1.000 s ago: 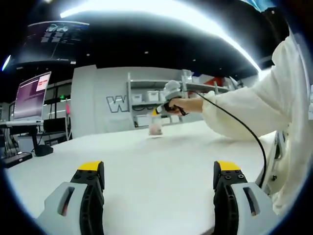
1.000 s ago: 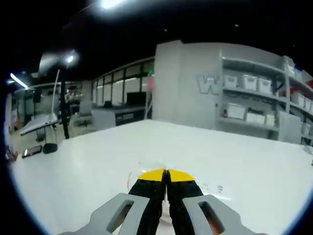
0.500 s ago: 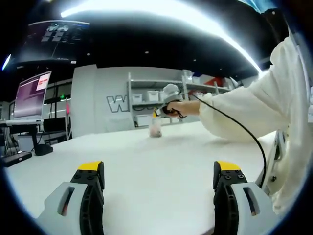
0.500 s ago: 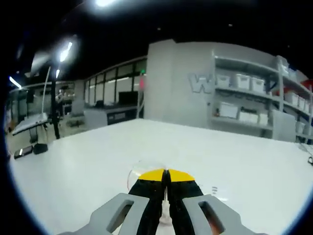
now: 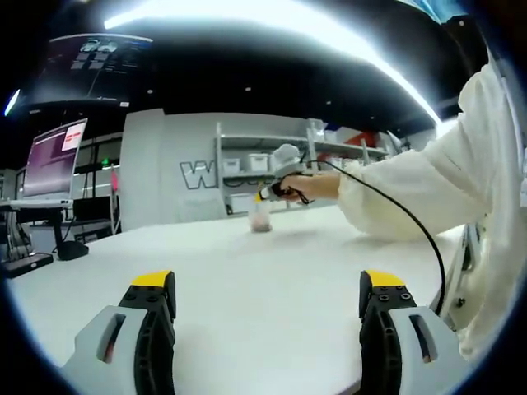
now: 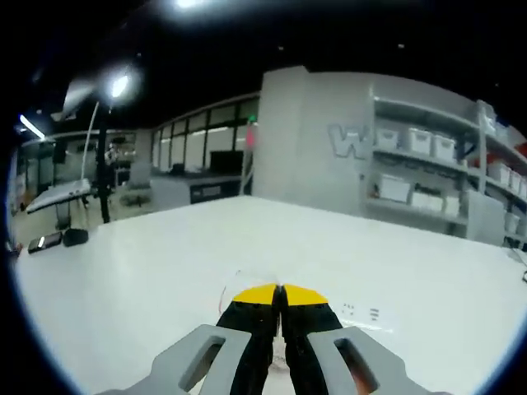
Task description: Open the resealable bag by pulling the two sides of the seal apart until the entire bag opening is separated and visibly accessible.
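Observation:
In the left gripper view, a small clear resealable bag (image 5: 262, 219) with pinkish contents stands on the white table (image 5: 247, 280), far from me. My right gripper (image 5: 268, 195) holds the bag's top, with a person's hand (image 5: 317, 185) around the gripper. My left gripper (image 5: 268, 284) stands open low over the near table with nothing between its jaws. In the right gripper view, my right gripper (image 6: 280, 290) is shut, and a thin clear edge of the bag (image 6: 233, 285) curves out beside its yellow tips. The rest of the bag is hidden under the jaws.
A white sleeve (image 5: 428, 177) and a black cable (image 5: 412, 218) cross the right of the left gripper view. Shelves with white bins (image 6: 420, 164) line the far grey wall. A monitor on a stand (image 5: 53, 160) sits off the table's left side.
The right gripper view has swung a little sideways and back. In the left gripper view the hand with the right gripper has sunk slightly towards the bag. The left gripper stays still and open.

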